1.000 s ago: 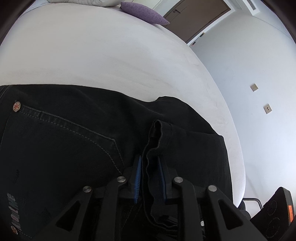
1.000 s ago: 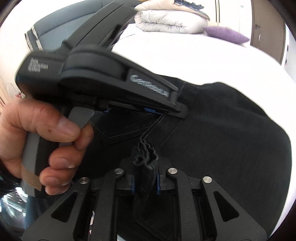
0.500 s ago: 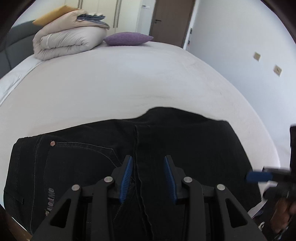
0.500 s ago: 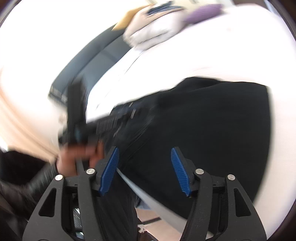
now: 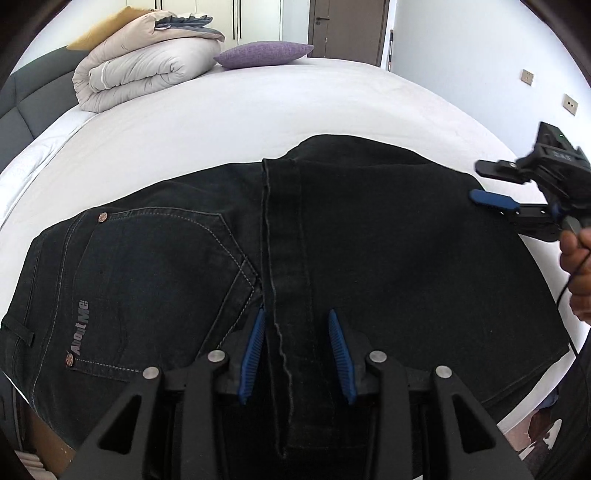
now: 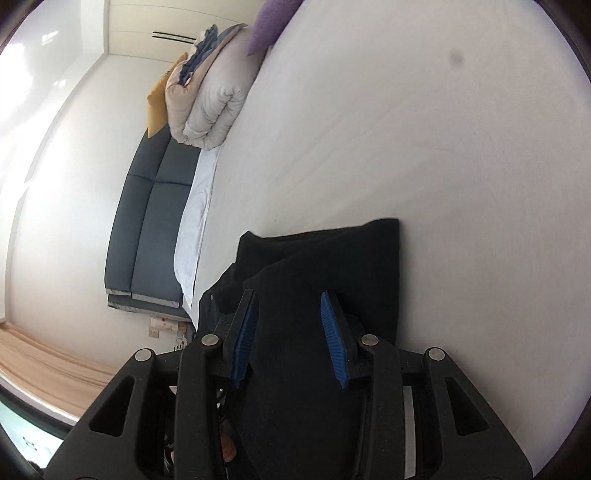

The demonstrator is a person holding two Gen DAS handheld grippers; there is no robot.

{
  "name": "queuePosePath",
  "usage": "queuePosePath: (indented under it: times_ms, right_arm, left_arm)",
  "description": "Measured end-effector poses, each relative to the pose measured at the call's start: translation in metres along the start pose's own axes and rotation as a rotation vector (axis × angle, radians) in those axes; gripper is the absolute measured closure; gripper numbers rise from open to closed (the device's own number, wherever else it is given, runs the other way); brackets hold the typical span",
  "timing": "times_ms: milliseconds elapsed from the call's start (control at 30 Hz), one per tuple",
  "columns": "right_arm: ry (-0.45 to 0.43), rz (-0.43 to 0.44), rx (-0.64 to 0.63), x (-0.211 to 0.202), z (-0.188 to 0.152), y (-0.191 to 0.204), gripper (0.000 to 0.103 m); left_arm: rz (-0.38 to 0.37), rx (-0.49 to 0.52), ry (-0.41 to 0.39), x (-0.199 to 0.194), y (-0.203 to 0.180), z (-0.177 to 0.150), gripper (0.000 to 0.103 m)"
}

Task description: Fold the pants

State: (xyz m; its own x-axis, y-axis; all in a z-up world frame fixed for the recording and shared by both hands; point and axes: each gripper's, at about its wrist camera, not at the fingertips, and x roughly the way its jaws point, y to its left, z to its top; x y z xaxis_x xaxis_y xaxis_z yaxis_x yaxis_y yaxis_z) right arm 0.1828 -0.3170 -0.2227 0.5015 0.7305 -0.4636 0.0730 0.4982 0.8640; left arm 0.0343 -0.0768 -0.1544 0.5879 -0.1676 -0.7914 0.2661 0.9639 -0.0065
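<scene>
Black jeans point(image 5: 369, 240) lie folded on the white bed point(image 5: 258, 110), back pocket to the left and a hemmed leg end laid across the middle. My left gripper point(image 5: 296, 313) hovers open over that hem strip, and its pads touch nothing. At the pants' right edge a hand point(image 5: 576, 258) holds my right gripper point(image 5: 474, 182). In the right wrist view, rolled sideways, the right gripper point(image 6: 288, 295) has its jaws closing. The folded black jeans point(image 6: 325, 258) lie under and between the fingers, with the pads clear of the cloth.
A rolled beige duvet point(image 5: 147, 70) and a purple pillow point(image 5: 264, 53) sit at the far end of the bed. A dark padded headboard point(image 5: 22, 107) runs along the left. A brown door point(image 5: 347, 29) stands behind. Bare sheet surrounds the jeans.
Both grippers let go of the bunched hem fabric and opened. The left one pulled back over the pants. The right one swung off to the pants' right edge and rolled onto its side.
</scene>
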Motion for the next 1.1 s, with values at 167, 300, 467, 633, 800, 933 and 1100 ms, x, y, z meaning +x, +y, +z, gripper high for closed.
queuePosePath:
  times_ms: [167, 300, 467, 633, 800, 933, 1100]
  right_arm:
    - [0.034, 0.012, 0.017, 0.052, -0.009, -0.009, 0.075]
    - [0.117, -0.003, -0.028, 0.067, -0.031, 0.005, 0.075]
    - [0.204, -0.010, -0.085, 0.051, -0.090, 0.022, 0.075]
    - [0.248, -0.009, -0.102, 0.036, -0.135, 0.020, 0.075]
    - [0.236, -0.033, -0.091, 0.025, -0.154, 0.017, 0.081]
    - [0.227, -0.098, -0.071, 0.028, -0.157, 0.010, 0.103]
    - [0.205, -0.095, -0.078, 0.028, -0.165, 0.006, 0.103]
  left_arm:
    - [0.015, 0.007, -0.007, 0.002, -0.003, -0.005, 0.064]
    - [0.018, 0.002, -0.005, 0.003, -0.003, -0.001, 0.064]
    - [0.019, 0.006, -0.004, 0.001, -0.003, -0.005, 0.064]
    - [0.025, 0.003, -0.003, 0.001, -0.004, -0.007, 0.064]
    - [0.027, -0.001, -0.003, 0.002, -0.004, -0.007, 0.064]
    - [0.024, -0.004, -0.004, 0.002, -0.004, -0.007, 0.064]
    - [0.021, -0.008, -0.009, 0.002, -0.004, -0.009, 0.064]
